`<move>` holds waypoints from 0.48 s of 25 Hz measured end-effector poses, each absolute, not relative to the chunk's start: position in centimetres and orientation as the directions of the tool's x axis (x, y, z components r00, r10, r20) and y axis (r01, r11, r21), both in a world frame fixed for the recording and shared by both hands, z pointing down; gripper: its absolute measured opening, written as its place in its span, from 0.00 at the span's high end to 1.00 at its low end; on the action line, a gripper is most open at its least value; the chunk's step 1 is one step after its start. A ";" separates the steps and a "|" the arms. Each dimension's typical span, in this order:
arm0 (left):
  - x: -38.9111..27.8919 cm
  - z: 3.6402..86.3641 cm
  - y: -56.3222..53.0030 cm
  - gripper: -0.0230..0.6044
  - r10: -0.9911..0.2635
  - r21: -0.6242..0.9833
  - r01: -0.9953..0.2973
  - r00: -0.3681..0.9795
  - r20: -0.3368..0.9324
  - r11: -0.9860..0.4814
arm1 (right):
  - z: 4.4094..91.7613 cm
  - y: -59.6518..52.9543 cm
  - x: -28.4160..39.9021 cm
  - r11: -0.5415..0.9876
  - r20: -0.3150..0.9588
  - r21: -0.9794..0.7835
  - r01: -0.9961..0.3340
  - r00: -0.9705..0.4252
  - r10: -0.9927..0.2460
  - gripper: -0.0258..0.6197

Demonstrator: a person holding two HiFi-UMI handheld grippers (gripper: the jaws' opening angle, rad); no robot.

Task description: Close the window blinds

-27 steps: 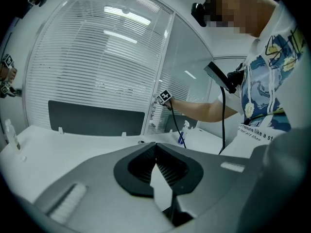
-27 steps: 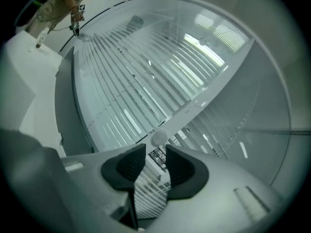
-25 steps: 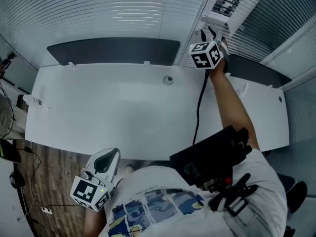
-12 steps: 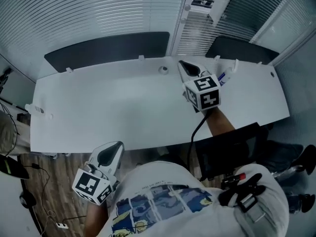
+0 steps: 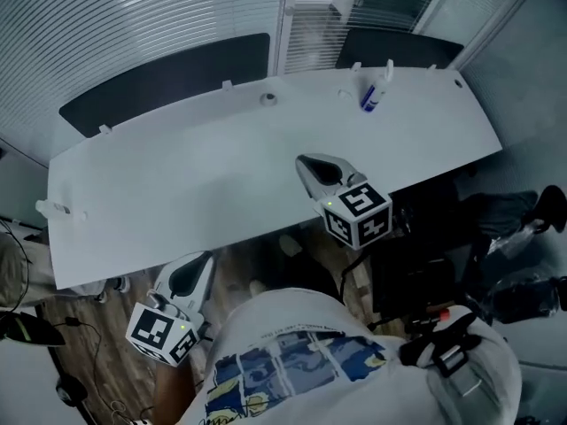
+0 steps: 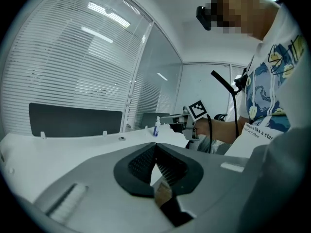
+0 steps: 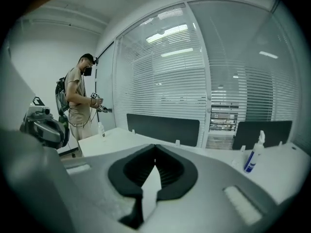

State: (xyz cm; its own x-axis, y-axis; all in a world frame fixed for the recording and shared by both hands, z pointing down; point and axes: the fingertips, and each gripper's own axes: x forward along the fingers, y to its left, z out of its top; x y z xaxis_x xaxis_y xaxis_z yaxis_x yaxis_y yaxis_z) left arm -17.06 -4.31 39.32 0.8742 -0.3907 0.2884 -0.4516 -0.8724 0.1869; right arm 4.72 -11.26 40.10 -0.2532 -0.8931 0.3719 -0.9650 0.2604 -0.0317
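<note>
The window blinds (image 5: 133, 16) hang behind the white table (image 5: 177, 184), slats lowered, and they also fill the glass in the right gripper view (image 7: 165, 81). A narrower blind strip (image 5: 312, 27) hangs beside the window post. My right gripper (image 5: 308, 164) hovers over the table's front edge, well away from the blinds. Its jaws meet at the tips (image 7: 154, 148), shut with nothing between them. My left gripper (image 5: 204, 262) stays low in front of the table, near my body. It too is shut and empty (image 6: 155, 147).
A spray bottle (image 5: 372, 96) stands at the table's back right, near the dark partition panels (image 5: 168, 82). A round grommet (image 5: 267, 98) sits in the tabletop. Another person (image 7: 80, 101) holding grippers stands at a far table. A black chair (image 5: 416, 282) is at my right.
My right gripper has pulled back from the window post by the blinds to the table's front edge. The head view has drawn back from the window. The left gripper has barely moved.
</note>
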 end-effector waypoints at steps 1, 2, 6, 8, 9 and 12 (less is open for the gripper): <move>-17.1 39.4 -3.9 0.96 -0.378 0.188 -0.439 0.880 0.288 -0.879 | 40.0 -10.3 4.3 0.259 0.367 -0.033 -0.965 -0.253 -0.895 0.96; -17.0 39.4 -3.5 0.96 -0.367 0.188 -0.428 0.884 0.289 -0.884 | 39.8 -9.4 4.0 0.261 0.360 -0.035 -0.965 -0.256 -0.897 0.96; -16.2 39.5 -1.7 0.96 -0.327 0.181 -0.385 0.902 0.283 -0.905 | 38.9 -6.1 2.8 0.290 0.337 -0.037 -0.956 -0.285 -0.897 0.96; -15.6 39.3 -0.8 0.96 -0.319 0.178 -0.377 0.904 0.286 -0.909 | 38.6 -4.5 2.1 0.313 0.326 -0.042 -0.949 -0.309 -0.894 0.96; -15.3 39.2 -0.4 0.96 -0.316 0.177 -0.374 0.904 0.287 -0.910 | 38.5 -3.7 1.8 0.323 0.320 -0.045 -0.945 -0.320 -0.892 0.96; -14.4 39.2 0.9 0.96 -0.301 0.170 -0.358 0.909 0.287 -0.918 | 38.3 -1.3 1.0 0.352 0.312 -0.059 -0.934 -0.352 -0.882 0.96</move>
State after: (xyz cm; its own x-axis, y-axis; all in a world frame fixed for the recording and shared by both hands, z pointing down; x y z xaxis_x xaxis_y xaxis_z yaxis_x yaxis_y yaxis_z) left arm -14.35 0.86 39.20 0.9094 -0.3010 0.2870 -0.3576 -0.9183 0.1701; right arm 1.01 -1.31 38.28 -0.3525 -0.8822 0.3124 -0.9340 0.3522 -0.0593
